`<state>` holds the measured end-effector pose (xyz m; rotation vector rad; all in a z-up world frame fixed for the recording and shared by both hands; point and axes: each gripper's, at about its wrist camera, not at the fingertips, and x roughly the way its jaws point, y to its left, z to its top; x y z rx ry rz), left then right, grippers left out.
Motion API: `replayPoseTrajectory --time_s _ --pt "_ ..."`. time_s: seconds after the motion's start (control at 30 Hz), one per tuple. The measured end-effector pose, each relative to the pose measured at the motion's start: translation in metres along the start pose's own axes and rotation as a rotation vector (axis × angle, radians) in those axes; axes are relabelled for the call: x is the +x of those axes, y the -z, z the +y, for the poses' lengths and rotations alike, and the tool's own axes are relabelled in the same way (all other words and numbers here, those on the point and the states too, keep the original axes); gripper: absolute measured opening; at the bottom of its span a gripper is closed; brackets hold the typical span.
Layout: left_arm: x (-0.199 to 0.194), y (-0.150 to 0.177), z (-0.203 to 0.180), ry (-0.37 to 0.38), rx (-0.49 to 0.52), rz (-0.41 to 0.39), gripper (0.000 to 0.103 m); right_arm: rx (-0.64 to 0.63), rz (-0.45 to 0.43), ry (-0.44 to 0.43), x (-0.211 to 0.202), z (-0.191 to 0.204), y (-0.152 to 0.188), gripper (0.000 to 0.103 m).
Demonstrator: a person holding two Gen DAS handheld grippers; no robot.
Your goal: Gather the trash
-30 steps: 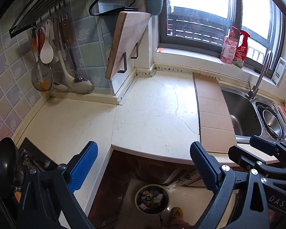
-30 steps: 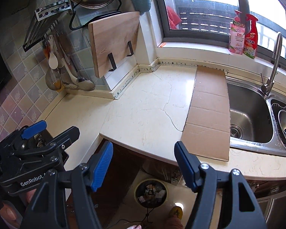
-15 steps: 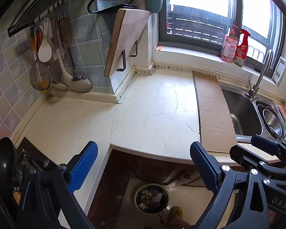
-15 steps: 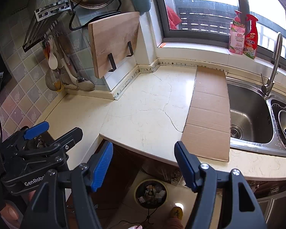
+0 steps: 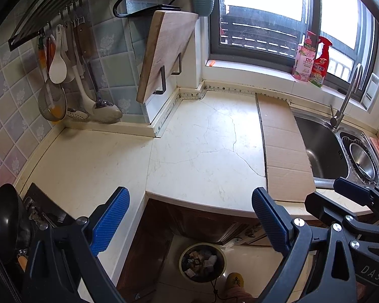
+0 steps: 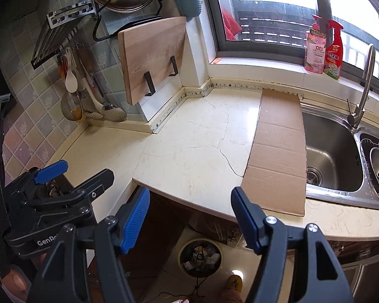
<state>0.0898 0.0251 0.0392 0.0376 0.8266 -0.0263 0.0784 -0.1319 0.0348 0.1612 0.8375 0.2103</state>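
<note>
Here, flat corrugated cardboard [image 6: 278,156] lies on the cracked marble counter [image 6: 194,141].

A home kitchen, this was: a cream stone counter [image 6: 194,136], a steel sink [image 6: 333,156] with tap under the window, ladles [image 5: 88,93] hung on tiled wall, a chopping board [image 6: 151,55] racked upright.

The pink bottle [image 6: 315,50] on the window sill has two big Chinese signs, "立白", on its label. The red spray bottle [image 6: 334,53] beside it has Chinese words too, but they are too small to read. The left claw [image 6: 73,174] has white letters "GenRo", cut off, on its black body. The right claw [image 5: 346,197] shows "DAS" on its side.
</note>
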Motion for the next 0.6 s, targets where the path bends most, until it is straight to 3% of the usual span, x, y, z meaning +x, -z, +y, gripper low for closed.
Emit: replayPoseTrajectory --time_s 0.6 --pt "0.0035 -0.0029 0.0007 -0.002 0.009 -0.001 0.097 0.007 0.001 -0.003 0.001 -0.0072 0.0001 0.067"
